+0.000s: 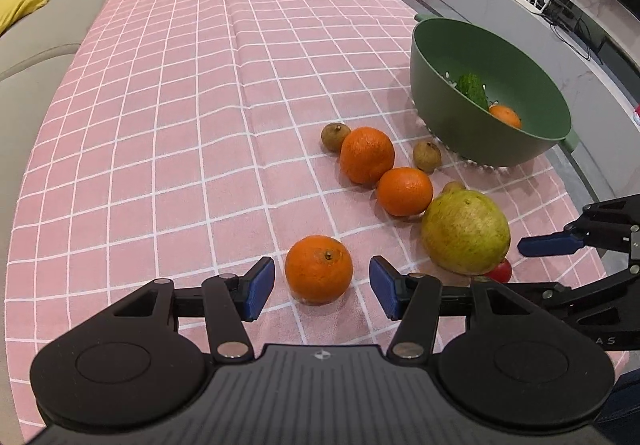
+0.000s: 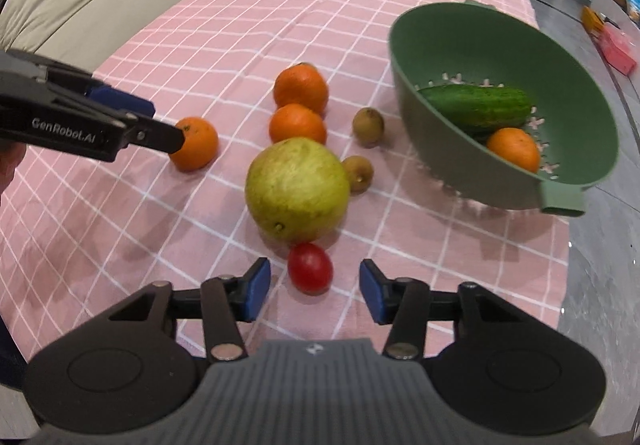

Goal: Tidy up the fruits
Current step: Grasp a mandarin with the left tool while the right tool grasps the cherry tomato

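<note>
Straddling a round orange mandarin [image 1: 319, 269], the left tongs [image 1: 322, 291] stand open: both blue pads sit apart from the fruit's skin, one on each side, with no contact visible. This mandarin rests on the bench, which is covered by a pink cloth with a white grid [image 1: 180, 125].

The right tongs [image 2: 315, 289] are also open. A small red cherry tomato [image 2: 310, 267] lies on the cloth between and just ahead of their blue pads, touching neither. Directly beyond the tomato, and touching or nearly touching it, sits a large yellow-green round fruit [image 2: 298, 189].

Farther ahead of the right tongs lie two more orange mandarins [image 2: 298, 123], one just behind the other. Two small brown round fruits [image 2: 368, 126] lie to the right of them, near the bowl.

A green plastic colander bowl [image 2: 436, 33] stands ahead and to the right of both tongs, at the cloth's edge. Inside it rest a dark green cucumber [image 2: 480, 105] and one orange mandarin [image 2: 513, 149], touching each other.

In the right wrist view the left tongs enter from the left, overlapping the straddled mandarin.
</note>
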The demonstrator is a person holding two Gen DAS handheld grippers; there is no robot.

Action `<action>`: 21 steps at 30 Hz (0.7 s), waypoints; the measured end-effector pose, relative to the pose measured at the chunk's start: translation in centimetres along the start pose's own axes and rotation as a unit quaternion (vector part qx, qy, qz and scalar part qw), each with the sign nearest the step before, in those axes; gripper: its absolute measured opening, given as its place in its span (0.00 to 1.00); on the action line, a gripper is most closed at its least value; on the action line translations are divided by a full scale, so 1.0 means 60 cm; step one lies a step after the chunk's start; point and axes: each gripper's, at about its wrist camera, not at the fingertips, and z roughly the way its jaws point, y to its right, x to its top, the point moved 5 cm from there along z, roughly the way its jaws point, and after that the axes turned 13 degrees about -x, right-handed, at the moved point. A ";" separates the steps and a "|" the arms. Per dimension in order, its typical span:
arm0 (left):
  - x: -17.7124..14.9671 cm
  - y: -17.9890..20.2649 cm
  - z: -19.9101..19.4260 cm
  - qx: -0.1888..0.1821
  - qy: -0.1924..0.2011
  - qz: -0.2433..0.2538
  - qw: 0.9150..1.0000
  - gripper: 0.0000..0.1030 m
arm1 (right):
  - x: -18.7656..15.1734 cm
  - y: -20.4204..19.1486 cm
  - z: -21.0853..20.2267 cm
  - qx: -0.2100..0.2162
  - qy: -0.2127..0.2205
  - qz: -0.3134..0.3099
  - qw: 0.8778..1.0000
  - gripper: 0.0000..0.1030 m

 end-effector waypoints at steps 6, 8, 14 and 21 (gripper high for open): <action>-0.004 -0.001 0.015 -0.001 -0.009 0.003 1.000 0.63 | 0.001 -0.005 0.013 0.003 -0.004 -0.001 1.000 0.37; -0.006 -0.004 0.021 0.000 -0.012 0.003 1.000 0.63 | 0.002 -0.006 0.016 0.006 -0.005 -0.001 1.000 0.35; -0.009 -0.011 0.034 -0.002 -0.014 -0.002 1.000 0.63 | 0.004 -0.013 0.025 0.012 -0.004 -0.006 1.000 0.31; -0.007 -0.015 0.049 -0.003 -0.017 -0.002 1.000 0.63 | 0.005 -0.009 0.033 0.009 -0.002 -0.003 1.000 0.24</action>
